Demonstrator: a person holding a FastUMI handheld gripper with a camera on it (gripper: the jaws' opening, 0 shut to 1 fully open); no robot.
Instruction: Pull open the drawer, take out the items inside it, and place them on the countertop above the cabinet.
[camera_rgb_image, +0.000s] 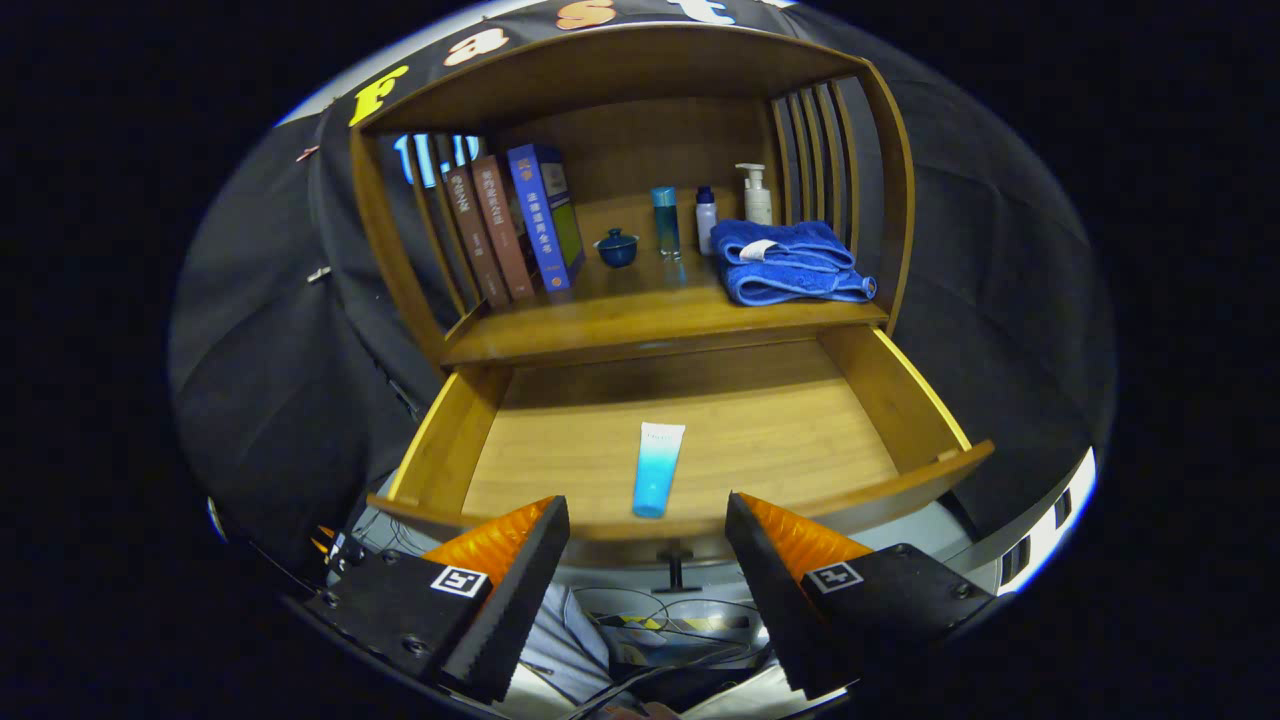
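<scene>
Though apart, tube (658, 467) beyond hand-held gripper (647, 523)

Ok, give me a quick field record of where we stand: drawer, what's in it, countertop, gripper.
drawer: pulled open
in drawer: one tube, lying flat, cap toward the front, just ahead of the fingers
knob: on the drawer front, between the fingers
countertop: books, small lidded cup, bottles, folded towel
gripper: open, holding nothing, in front of the drawer
task left: tube not yet taken out
</scene>
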